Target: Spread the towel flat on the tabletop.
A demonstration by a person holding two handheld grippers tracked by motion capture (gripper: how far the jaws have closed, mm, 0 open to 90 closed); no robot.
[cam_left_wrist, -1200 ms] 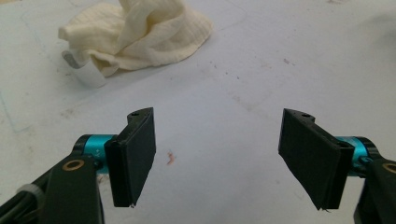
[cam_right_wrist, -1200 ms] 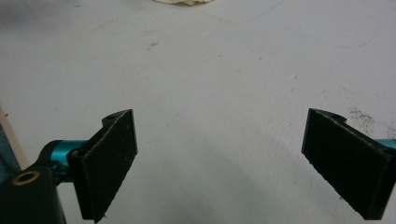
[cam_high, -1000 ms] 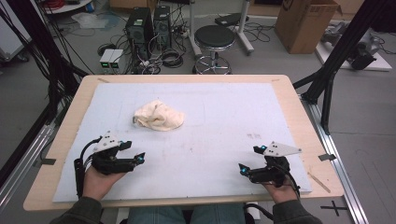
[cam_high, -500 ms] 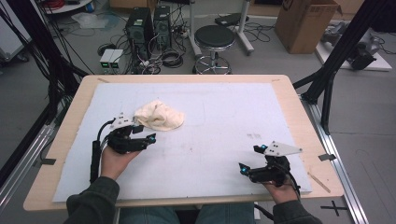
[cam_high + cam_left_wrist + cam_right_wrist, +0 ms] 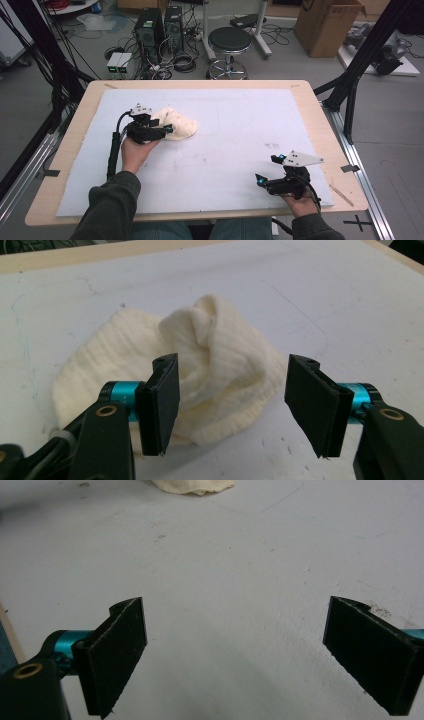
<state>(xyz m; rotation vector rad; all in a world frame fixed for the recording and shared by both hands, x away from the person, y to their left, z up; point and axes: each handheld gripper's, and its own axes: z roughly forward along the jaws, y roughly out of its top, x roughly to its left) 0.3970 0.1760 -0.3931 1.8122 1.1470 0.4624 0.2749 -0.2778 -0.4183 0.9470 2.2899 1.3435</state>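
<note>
Left gripper point(image 5: 230, 405) has been closing, jaws still apart over the crumpled cream knitted cloth point(image 5: 200, 375); it might pinch only a loose fold. Right gripper point(image 5: 240, 655) gapes wide, idle.

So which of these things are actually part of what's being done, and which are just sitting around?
In use: cream cloth, crumpled on the white mat; left gripper, jaws closing around it without pressing yet; right gripper, open, waiting.

Lying about: stool, computer towers, cardboard box.
</note>
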